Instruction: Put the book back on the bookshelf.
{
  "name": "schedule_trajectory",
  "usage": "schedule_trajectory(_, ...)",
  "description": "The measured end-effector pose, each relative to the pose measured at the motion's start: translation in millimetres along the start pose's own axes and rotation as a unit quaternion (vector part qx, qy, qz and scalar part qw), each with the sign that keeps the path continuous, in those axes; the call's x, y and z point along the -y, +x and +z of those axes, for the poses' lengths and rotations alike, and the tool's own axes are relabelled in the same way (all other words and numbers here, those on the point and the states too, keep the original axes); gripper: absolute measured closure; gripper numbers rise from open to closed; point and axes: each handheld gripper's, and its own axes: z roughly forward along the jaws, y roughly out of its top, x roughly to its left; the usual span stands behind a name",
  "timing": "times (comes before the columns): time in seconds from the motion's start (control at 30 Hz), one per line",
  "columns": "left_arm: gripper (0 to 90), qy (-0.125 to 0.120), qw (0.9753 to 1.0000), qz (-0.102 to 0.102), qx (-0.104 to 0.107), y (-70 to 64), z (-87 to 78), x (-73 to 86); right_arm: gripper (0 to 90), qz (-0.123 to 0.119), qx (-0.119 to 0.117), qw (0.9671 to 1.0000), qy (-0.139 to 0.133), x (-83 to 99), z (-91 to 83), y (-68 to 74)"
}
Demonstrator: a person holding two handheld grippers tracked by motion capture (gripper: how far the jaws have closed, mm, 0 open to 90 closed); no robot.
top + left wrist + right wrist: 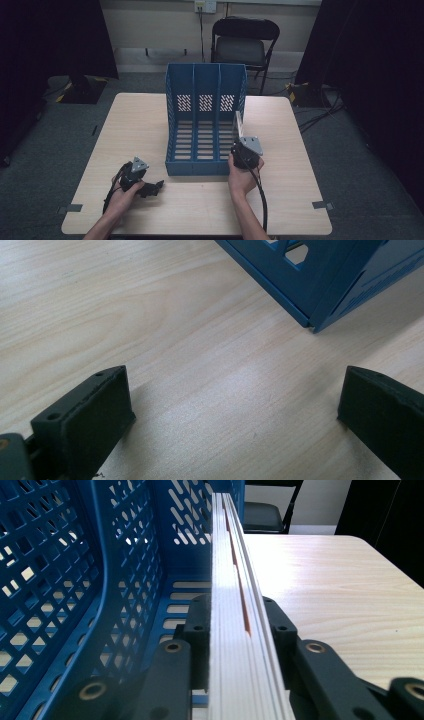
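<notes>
A blue three-slot file rack [205, 100] stands upright in the middle of the wooden table [140, 125]. My right gripper [240, 139] is at the rack's front right corner, shut on a thin white book [239, 124] held upright on edge. In the right gripper view the book [227, 580] runs edge-on between the jaws, with the rack's perforated walls [75, 580] to its left. I cannot tell whether it is inside the right slot or over its outer wall. My left gripper [155, 188] rests low near the rack's front left corner [320, 285], open [235, 405] over bare wood.
A black folding chair [244, 42] stands behind the table's far edge. Dark curtains hang at both sides, and cables lie on the floor to the right. Bare wood lies left and right of the rack.
</notes>
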Motion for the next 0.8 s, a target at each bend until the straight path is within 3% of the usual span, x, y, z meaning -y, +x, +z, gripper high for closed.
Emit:
schedule_trajectory(0.37, 0.4, 0.000, 1.0000, 0.000, 0.000, 0.0, 0.0, 0.0, 61.9, 0.003, -0.004, 1.0000, -0.006, -1.1, 0.9, -3.8)
schedule_trajectory(0.5, 0.4, 0.000, 1.0000, 0.000, 0.000, 0.0, 0.0, 0.0, 60.0, 0.011, -0.020, 0.9997, -0.013, -2.9, 0.4, -5.6)
schedule_trajectory(0.8, 0.4, 0.000, 1.0000, 0.000, 0.000, -0.1, 0.0, 0.0, 57.4, 0.015, -0.030, 0.9993, -0.018, -7.2, 0.0, -7.6)
